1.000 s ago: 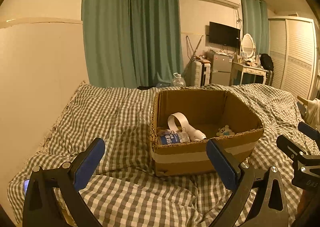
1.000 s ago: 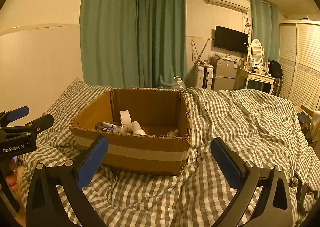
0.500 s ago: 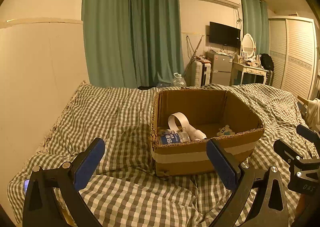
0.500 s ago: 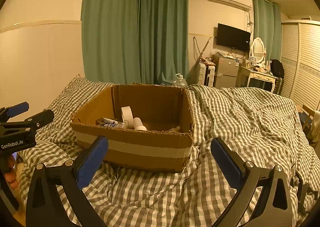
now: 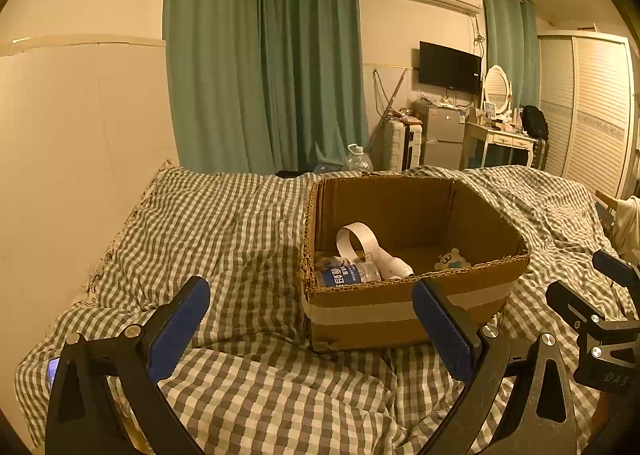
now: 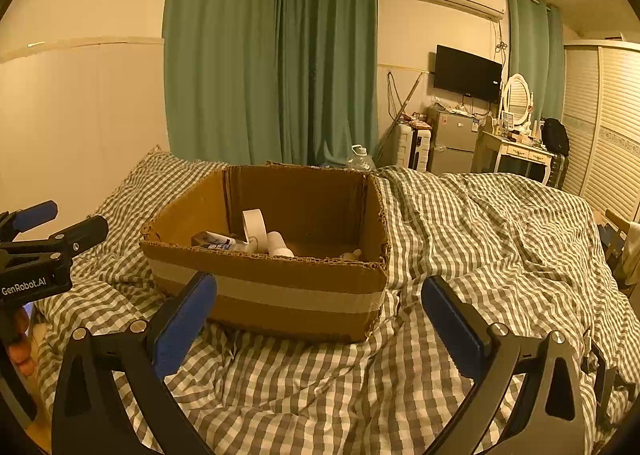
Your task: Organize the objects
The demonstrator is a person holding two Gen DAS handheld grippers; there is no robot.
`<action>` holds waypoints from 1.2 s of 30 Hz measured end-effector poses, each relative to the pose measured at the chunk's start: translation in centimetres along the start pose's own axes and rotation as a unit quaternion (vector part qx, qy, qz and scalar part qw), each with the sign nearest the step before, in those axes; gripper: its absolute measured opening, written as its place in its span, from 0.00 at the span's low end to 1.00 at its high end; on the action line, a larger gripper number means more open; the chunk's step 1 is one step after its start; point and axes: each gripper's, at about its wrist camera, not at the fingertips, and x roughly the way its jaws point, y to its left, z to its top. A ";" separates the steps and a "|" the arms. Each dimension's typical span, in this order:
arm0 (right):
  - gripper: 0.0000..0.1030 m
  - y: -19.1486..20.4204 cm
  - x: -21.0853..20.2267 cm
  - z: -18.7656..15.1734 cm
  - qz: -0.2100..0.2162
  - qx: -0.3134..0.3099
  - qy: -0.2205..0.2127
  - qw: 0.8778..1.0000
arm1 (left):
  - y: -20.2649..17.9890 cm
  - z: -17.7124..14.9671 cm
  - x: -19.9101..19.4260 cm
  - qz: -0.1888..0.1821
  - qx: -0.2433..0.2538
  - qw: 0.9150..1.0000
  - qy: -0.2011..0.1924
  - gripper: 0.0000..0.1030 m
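Observation:
An open cardboard box point(image 5: 400, 311) stands on the checked bedcover point(image 5: 224, 231). It also shows in the right wrist view point(image 6: 272, 295). Inside lie a water bottle with a blue label point(image 5: 348, 275), a white tape roll point(image 5: 356, 241), a white tube point(image 5: 394, 265) and a small plush toy point(image 5: 450, 259). My left gripper point(image 5: 312, 329) is open and empty, in front of the box's left corner. My right gripper point(image 6: 320, 327) is open and empty, in front of the box's near wall. Each gripper shows at the edge of the other's view.
A white wall panel point(image 5: 80, 159) runs along the bed's left side. Green curtains point(image 5: 264, 67), a fridge point(image 5: 442, 137), a dressing table point(image 5: 500, 143) and a wardrobe point(image 5: 588, 111) stand beyond the bed. A phone point(image 5: 53, 369) lies at the bed's near left corner.
The right gripper has shifted slightly left and closer, so the box sits more central in its view. The left gripper has barely moved. Both stay open.

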 end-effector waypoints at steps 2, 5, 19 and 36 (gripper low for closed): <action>1.00 -0.1 0.0 0.0 0.001 0.001 0.000 1.000 | -0.1 0.0 0.0 0.000 0.000 1.000 0.000 1.00; 1.00 -0.1 0.0 -0.1 0.000 0.000 0.001 1.000 | -0.1 0.0 0.0 -0.001 0.003 1.000 0.002 1.00; 1.00 -0.1 0.4 -0.4 -0.003 -0.003 0.007 1.000 | 0.1 -0.1 0.0 -0.013 -0.010 1.000 0.007 1.00; 1.00 0.2 0.6 -0.7 -0.003 -0.011 0.011 1.000 | 0.2 -0.3 0.2 -0.010 -0.008 1.000 0.014 1.00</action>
